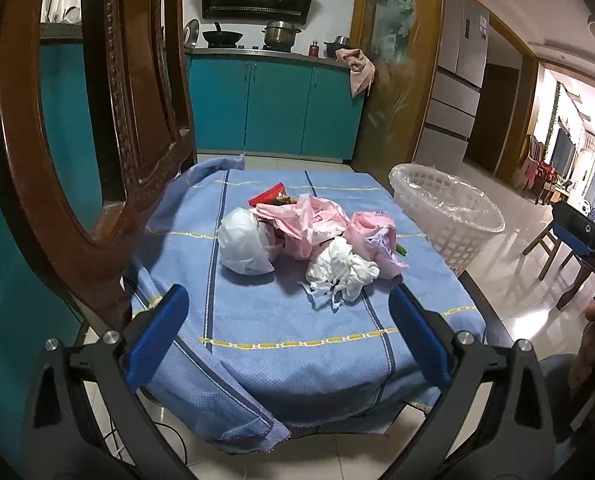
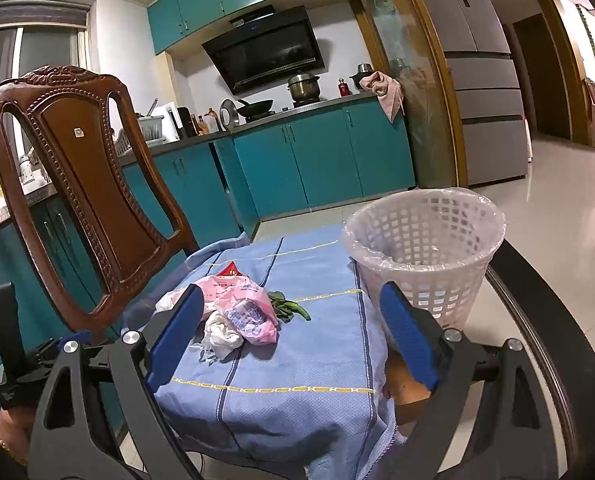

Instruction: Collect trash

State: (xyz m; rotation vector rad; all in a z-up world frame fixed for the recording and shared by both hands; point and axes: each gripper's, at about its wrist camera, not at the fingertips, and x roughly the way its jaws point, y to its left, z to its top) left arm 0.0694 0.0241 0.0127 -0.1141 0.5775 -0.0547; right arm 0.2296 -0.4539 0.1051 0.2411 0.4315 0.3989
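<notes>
- Left gripper (image 1: 289,320): jaws spread wide, nothing between them, held above the near edge of the counter (image 1: 493,320), short of the trash.
- Right gripper (image 2: 293,324): jaws likewise spread wide and holding nothing, poised over the near right part of the counter; left finger overlapping the trash pile in the right wrist view, contact not determinable.
- Counter draped in a blue cloth (image 1: 297,344) with dark stripes and yellow dashed lines; cloth hanging over the near edge.
- Trash gathered in one pile near the centre of the cloth, all loose on the surface.
- White bag, rounded (image 1: 243,246): left side of the pile.
- Pink plastic bags (image 1: 309,226): centre and right of the pile, crumpled, printed, touching the white bag.
- Crumpled white bag (image 1: 339,270): nearest item, lying against the pink bags.
- Red wrapper (image 1: 268,197): far side of the pile, partly under the pink bags.
- Green vegetable scrap (image 2: 291,308): on the cloth just right of the pile.
- White lattice wastebasket (image 1: 453,224): upright at the far right of the counter, lined with clear plastic folded over the rim; well apart from the pile.
- Carved wooden chair (image 2: 93,192): left of the counter, backrest upright, cloth bunched against it.
- Teal cabinets (image 1: 273,108) and stove with pots beyond, at far side of the room.
</notes>
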